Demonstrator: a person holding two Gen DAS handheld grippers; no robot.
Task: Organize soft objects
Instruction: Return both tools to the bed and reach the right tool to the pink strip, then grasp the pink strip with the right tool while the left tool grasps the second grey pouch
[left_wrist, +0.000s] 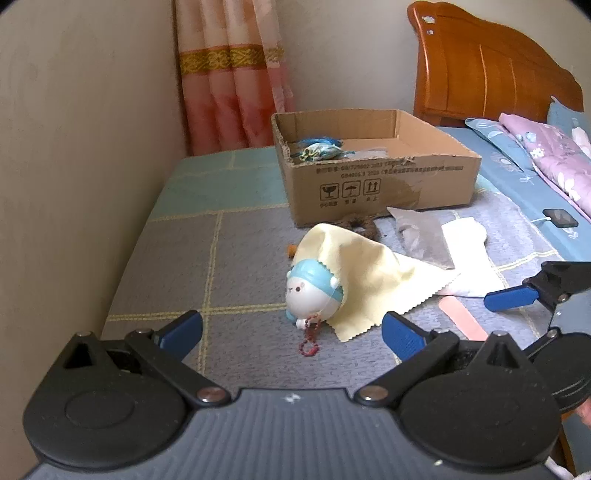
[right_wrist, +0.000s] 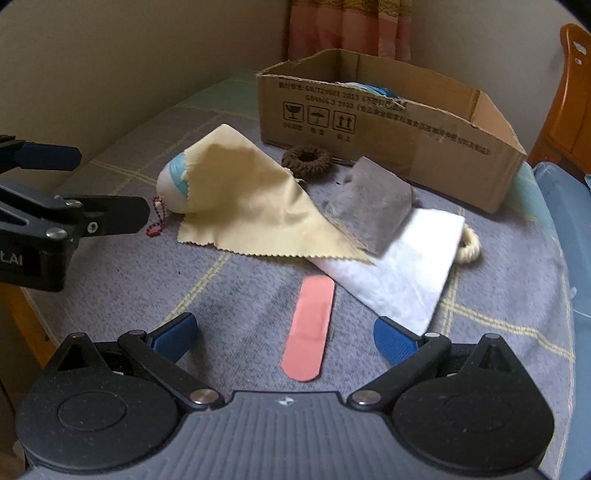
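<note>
Left gripper (left_wrist: 291, 332): jaws spread wide, holding nothing, low over the grey checked bedcover (left_wrist: 166, 266), aimed at the toy just beyond the fingertips.
Right gripper (right_wrist: 284, 334): jaws spread wide, holding nothing, the near end of the plaster lying between the blue pads (right_wrist: 395, 343).
Toy (left_wrist: 314, 293): small white figure with a blue hood, on its side on the bedcover, a red bead chain (left_wrist: 309, 341) trailing from it on the near side, far end tucked under the yellow cloth.
Yellow cloth (right_wrist: 255, 214): zigzag-edged, draped over the toy at the left, spread flat to the right, its right corner touching the grey cloth.
Grey cloth (right_wrist: 373, 206): crumpled, lying partly on the white sheet.
White sheet (right_wrist: 402, 273): flat on the bedcover, right of the yellow cloth.
Pink plaster (right_wrist: 310, 328): flat on the bedcover, near side of the cloths, apart from them.
Brown scrunchie (right_wrist: 306, 160): just in front of the box, beside the far edge of the yellow cloth.
Cream scrunchie (right_wrist: 471, 247): half hidden behind the right edge of the white sheet.
Cardboard box (left_wrist: 384, 184): open-topped, at the far side of the spread, a blue-green soft item (left_wrist: 319, 149) in its left part.
Surroundings: pink curtain (left_wrist: 229, 74) in the far corner, wooden headboard (left_wrist: 480, 66) far right.
</note>
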